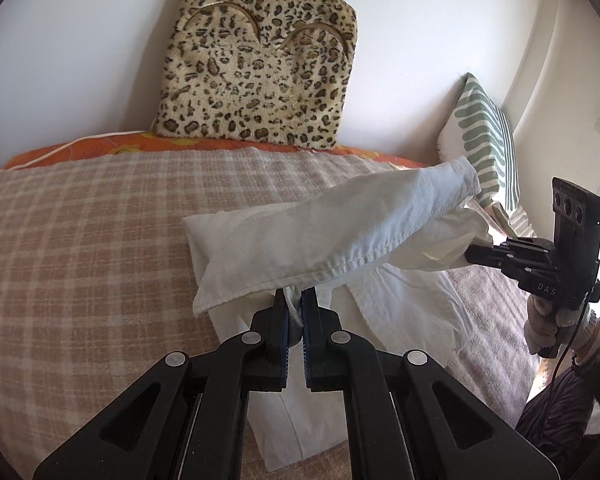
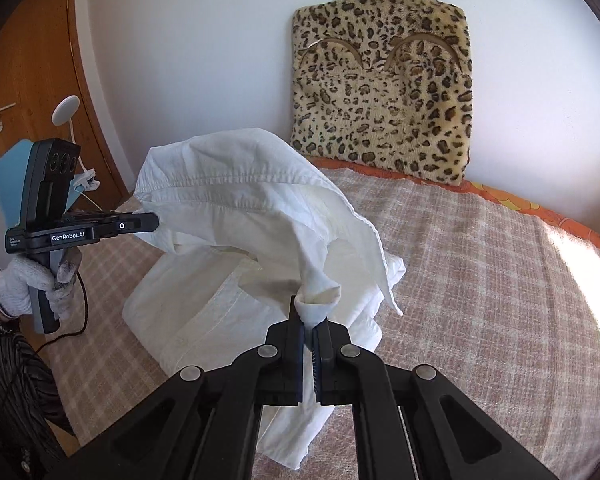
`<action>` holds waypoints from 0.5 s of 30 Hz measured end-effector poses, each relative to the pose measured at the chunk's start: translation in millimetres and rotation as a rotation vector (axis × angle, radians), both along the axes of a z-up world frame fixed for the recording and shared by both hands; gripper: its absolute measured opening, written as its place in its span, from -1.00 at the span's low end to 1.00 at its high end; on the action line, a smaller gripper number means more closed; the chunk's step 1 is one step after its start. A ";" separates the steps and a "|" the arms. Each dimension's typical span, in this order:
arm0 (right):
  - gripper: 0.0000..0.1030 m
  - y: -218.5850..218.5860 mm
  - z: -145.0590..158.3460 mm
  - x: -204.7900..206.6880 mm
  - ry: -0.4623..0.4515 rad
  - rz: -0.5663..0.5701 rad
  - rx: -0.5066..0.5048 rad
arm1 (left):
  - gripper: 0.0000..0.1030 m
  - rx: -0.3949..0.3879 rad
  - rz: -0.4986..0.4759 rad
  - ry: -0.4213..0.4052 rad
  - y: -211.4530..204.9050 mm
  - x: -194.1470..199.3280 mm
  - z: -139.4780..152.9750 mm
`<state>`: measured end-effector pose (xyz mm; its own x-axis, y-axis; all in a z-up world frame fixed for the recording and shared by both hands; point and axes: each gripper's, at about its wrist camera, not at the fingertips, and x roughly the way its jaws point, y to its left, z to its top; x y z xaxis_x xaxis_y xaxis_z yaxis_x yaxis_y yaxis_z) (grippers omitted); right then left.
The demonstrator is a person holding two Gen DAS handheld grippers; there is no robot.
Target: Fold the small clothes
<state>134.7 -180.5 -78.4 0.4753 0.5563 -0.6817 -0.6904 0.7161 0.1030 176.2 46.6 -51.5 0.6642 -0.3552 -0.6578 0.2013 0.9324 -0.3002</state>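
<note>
A white garment (image 1: 340, 232) lies on a bed with a beige checked blanket (image 1: 80, 240); one edge of it is lifted and stretched between both grippers while the rest rests on the blanket. My left gripper (image 1: 294, 300) is shut on one corner of the lifted edge. My right gripper (image 2: 310, 316) is shut on the other corner, which is bunched between its fingers. The right gripper also shows in the left wrist view (image 1: 474, 258), and the left gripper shows in the right wrist view (image 2: 154, 224). The garment (image 2: 252, 216) drapes in loose folds.
A leopard-print cushion (image 1: 260, 60) leans on the white wall at the head of the bed. A green-striped pillow (image 1: 484, 140) lies at the right. A wooden door (image 2: 32, 80) and a white clip lamp (image 2: 66, 110) stand at the left.
</note>
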 end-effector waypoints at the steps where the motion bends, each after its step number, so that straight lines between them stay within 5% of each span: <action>1: -0.98 -0.5 -2.7 -4.2 -0.006 0.005 -0.017 | -0.92 0.016 -0.006 0.002 -2.0 -4.9 -2.5; 10: -0.75 -27.9 -17.6 -44.5 -0.005 0.054 -0.187 | -0.89 0.129 -0.127 0.067 -8.4 -63.1 -12.5; 15: -0.73 -52.9 3.1 -54.9 -0.017 -0.022 -0.137 | -0.89 0.135 -0.151 0.014 -9.4 -90.5 7.4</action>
